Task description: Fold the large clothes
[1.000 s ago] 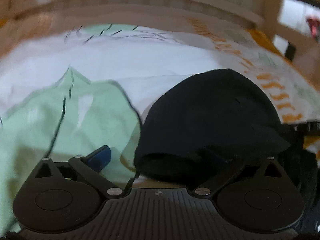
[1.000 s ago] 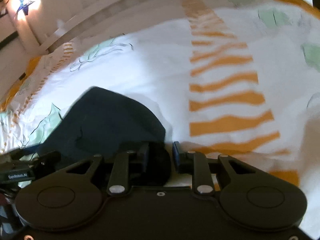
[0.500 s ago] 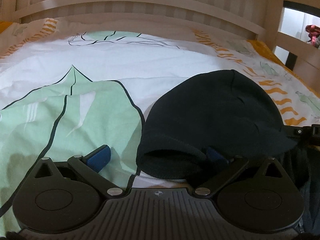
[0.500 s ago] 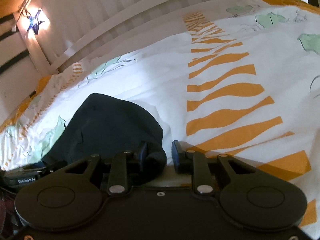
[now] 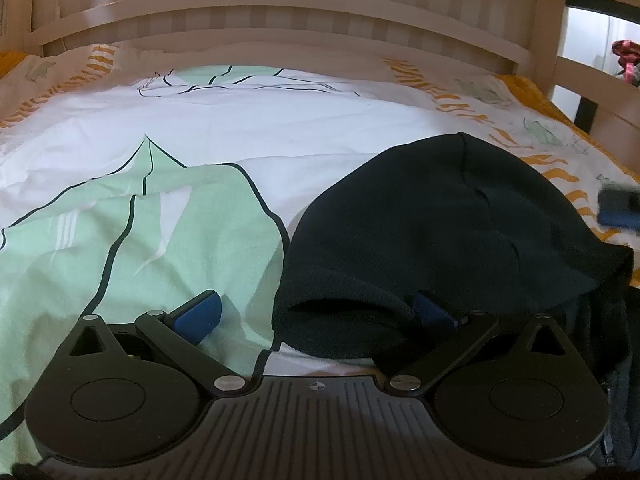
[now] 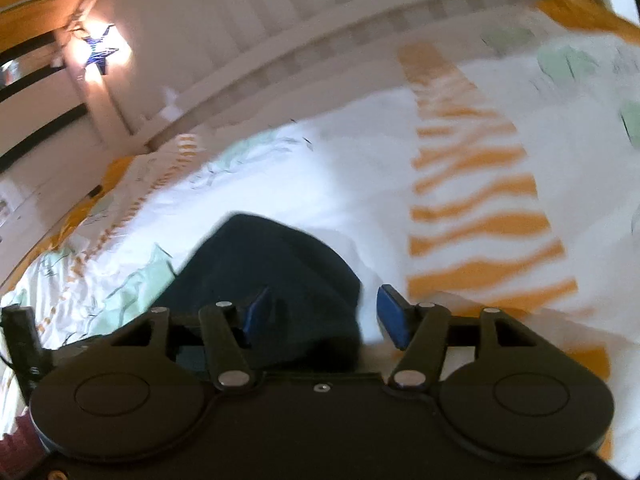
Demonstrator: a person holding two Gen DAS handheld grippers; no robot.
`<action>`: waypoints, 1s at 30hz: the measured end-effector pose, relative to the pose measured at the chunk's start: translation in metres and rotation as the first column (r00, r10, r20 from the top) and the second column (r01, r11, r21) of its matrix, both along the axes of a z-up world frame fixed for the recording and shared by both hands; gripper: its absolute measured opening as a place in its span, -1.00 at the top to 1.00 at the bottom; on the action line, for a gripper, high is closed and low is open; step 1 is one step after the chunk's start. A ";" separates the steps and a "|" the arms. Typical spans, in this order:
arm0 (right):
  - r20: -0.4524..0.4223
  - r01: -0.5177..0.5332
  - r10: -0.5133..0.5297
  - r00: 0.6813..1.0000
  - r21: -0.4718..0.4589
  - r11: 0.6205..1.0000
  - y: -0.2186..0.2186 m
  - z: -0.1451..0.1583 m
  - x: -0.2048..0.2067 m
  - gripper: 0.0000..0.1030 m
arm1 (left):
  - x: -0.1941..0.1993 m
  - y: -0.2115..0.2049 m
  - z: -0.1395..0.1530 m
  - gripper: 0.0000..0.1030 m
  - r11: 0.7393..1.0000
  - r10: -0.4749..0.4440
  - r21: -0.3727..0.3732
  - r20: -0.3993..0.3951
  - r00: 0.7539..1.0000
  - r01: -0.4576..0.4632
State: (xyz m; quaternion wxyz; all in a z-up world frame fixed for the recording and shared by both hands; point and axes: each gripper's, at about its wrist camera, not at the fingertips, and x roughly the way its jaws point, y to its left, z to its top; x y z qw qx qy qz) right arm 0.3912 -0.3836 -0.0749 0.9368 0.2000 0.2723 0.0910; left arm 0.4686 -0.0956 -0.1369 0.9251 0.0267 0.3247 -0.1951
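Hidden: we cannot see the right blue pad of the left gripper (image 5: 316, 316) whole, since the garment's hem covers part of it; the garment's near end runs under both gripper bodies and out of frame.
Blur: the right wrist view is smeared, so the quilt's orange stripes and the star lamp (image 6: 100, 54) read only roughly.
Garment (image 5: 448, 236): 1 dark, near-black knit piece, bunched in a rounded mound on the quilt (image 5: 256, 128), with a ribbed hem gaping open toward us.
Place: right of the quilt's green leaf print, near the bed's front edge, well short of the headboard (image 5: 280, 28).
Left gripper: low over the quilt, jaws wide, the left pad on the green print, the right pad at the hem.
Right gripper (image 6: 324, 312): jaws parted, dark cloth lying between the pads; it seems loose, not pinched.
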 end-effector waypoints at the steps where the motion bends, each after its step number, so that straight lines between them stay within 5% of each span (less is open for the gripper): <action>1: 0.003 -0.019 0.019 1.000 -0.016 1.000 0.004 0.007 0.004 -0.32 | 0.000 0.000 0.000 -1.00 1.000 0.000 0.000 0.000 1.000 0.000; 7: -0.022 -0.133 0.131 0.991 -0.171 0.976 0.038 0.033 0.053 -0.45 | 0.001 -0.001 0.000 -1.00 1.000 0.000 0.004 0.001 1.000 0.000; 13: -0.131 -0.177 0.145 0.981 -0.286 0.942 0.055 0.016 0.101 -0.52 | 0.001 -0.001 0.000 -1.00 1.000 -0.001 0.002 0.001 1.000 0.001; 17: -0.231 -0.181 0.139 0.963 -0.168 0.969 0.037 -0.015 0.113 -0.61 | 0.001 -0.001 0.000 -1.00 1.000 0.000 0.002 0.001 1.000 0.000; 20: -0.207 -0.152 0.142 0.968 -0.033 0.988 0.020 -0.030 0.108 -0.66 | 0.001 -0.001 0.000 -1.00 1.000 0.000 0.002 0.001 1.000 0.000; 21: -0.204 -0.143 0.140 0.969 -0.002 0.990 0.016 -0.031 0.107 -0.60 | 0.001 -0.001 0.000 -1.00 1.000 0.000 0.002 0.000 1.000 0.000; 23: -0.203 -0.165 0.170 0.964 0.042 0.985 0.012 -0.029 0.106 0.04 | 0.001 -0.001 0.000 -1.00 1.000 -0.001 0.001 -0.002 1.000 0.001; 24: -0.213 -0.180 0.192 0.958 0.071 0.981 0.012 -0.028 0.105 0.70 | 0.002 0.000 0.000 -1.00 1.000 -0.001 0.000 -0.005 1.000 0.001; 30: -0.094 -0.212 0.198 0.976 -0.170 0.962 0.042 0.016 0.074 0.73 | 0.012 0.006 0.019 -0.99 1.000 -0.024 0.002 -0.085 0.996 0.024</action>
